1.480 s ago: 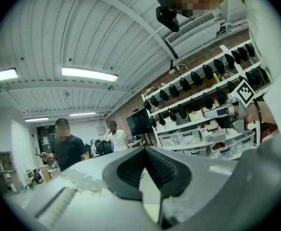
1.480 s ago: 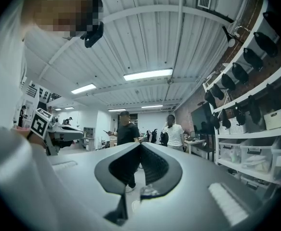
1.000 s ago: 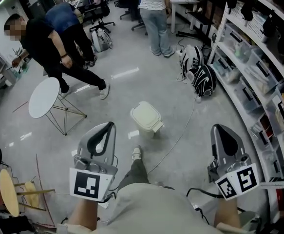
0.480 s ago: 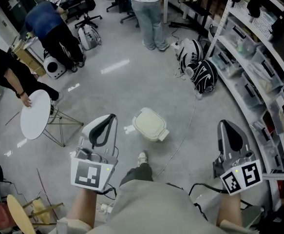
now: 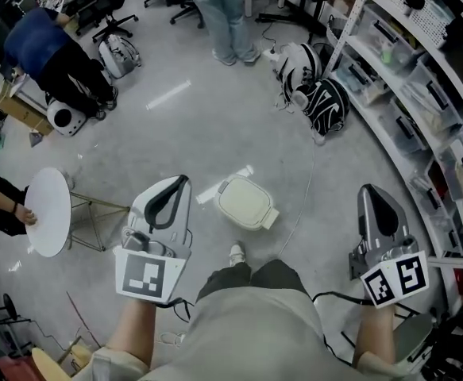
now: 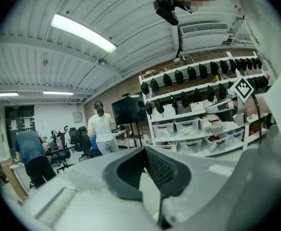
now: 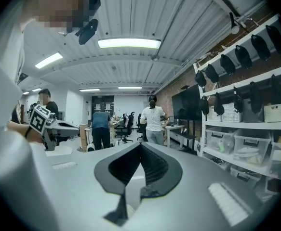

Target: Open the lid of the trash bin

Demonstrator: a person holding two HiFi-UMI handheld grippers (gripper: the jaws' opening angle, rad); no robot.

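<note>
Holding the left gripper (image 5: 180,184) out low over the grey floor (image 5: 215,125), pressing its jaws together at the tips and gripping nothing, with the ribbed black pads (image 6: 162,170) meeting in the left gripper view. Holding the right gripper (image 5: 368,190) out on the other side in the same way, pressing its jaws tip to tip on nothing either, with only the room showing beyond its pads (image 7: 154,170). Looking down on the trash bin (image 5: 245,203), a pale cream one sitting on the floor with its lid lying flat and closed, ahead of the grey shoe (image 5: 236,252) and between the two grippers, nearer the left one and touching neither. Noting a thin cable (image 5: 299,213) trailing over the floor just beside the bin on its right. Seeing a round white table (image 5: 44,213) well off to the left, with a hand (image 5: 26,215) resting on its edge. Taking in two black-and-white backpacks (image 5: 326,105) lying on the floor near the shelving (image 5: 422,94) along the right, a person in a blue top (image 5: 40,46) bending over at the far left, and a person in jeans (image 5: 225,14) standing farther back.
</note>
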